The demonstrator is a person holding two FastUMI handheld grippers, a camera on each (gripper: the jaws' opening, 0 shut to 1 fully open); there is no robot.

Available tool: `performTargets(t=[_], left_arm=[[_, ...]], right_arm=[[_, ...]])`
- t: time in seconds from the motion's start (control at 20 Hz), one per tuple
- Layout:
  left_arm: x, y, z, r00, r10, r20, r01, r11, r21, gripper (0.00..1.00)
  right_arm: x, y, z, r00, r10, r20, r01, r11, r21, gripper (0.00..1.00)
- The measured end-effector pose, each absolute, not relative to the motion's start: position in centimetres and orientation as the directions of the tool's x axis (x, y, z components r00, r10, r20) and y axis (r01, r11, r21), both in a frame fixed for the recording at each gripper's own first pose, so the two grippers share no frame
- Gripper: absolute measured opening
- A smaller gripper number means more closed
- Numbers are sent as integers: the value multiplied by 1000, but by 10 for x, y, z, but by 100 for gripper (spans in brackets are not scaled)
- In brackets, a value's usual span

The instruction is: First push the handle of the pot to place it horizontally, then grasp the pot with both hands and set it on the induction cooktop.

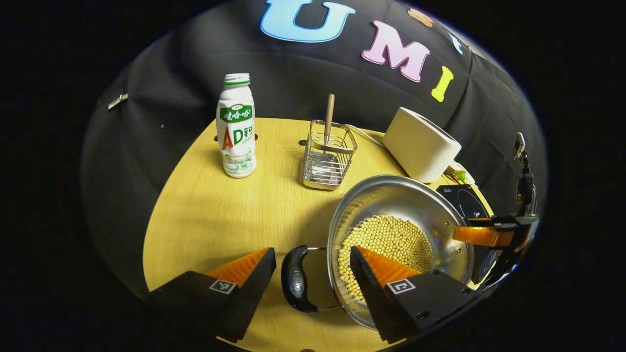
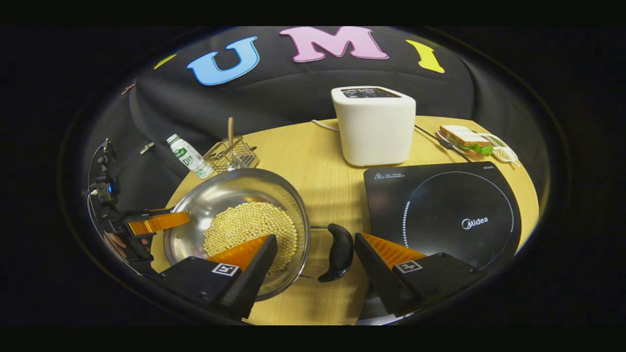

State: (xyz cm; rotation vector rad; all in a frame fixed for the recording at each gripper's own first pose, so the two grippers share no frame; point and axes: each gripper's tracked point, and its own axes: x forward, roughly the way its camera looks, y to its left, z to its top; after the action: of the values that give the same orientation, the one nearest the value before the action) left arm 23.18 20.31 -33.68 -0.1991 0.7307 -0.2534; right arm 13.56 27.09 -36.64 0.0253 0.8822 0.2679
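Note:
A steel pot (image 1: pixel 440 215) holding yellow beans sits on the round wooden table (image 1: pixel 220 215). In the left gripper view its black left handle (image 1: pixel 296 286) lies flat between the fingers of my open left gripper (image 1: pixel 312 252), whose right finger hangs over the beans. In the right gripper view the pot (image 2: pixel 230 190) is at the left, and its right handle (image 2: pixel 337 252) lies inside my open right gripper (image 2: pixel 317 238). The black induction cooktop (image 2: pixel 440 215) lies just right of that handle. Each gripper's orange finger (image 1: pixel 481 235) (image 2: pixel 156 222) shows past the pot's far rim in the other's view.
A white drink bottle (image 1: pixel 236 132) and a wire basket (image 1: pixel 326 156) with a wooden-handled utensil stand behind the pot. A white toaster (image 2: pixel 374 124) stands behind the cooktop. A sandwich on a plate (image 2: pixel 469 139) is at the table's far right edge.

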Motion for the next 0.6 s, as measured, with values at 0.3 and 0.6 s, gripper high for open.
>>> performTargets(t=[0.3, 0.6], left_arm=[[242, 193, -349, 694, -332, -639, 176, 939, -296, 96], [237, 215, -360, 697, -278, -661, 124, 955, -271, 89]], right_arm=[[137, 281, -380, 611, 228, -758, -246, 965, 92, 96], [145, 283, -386, 623, 177, -762, -180, 980, 81, 65]])
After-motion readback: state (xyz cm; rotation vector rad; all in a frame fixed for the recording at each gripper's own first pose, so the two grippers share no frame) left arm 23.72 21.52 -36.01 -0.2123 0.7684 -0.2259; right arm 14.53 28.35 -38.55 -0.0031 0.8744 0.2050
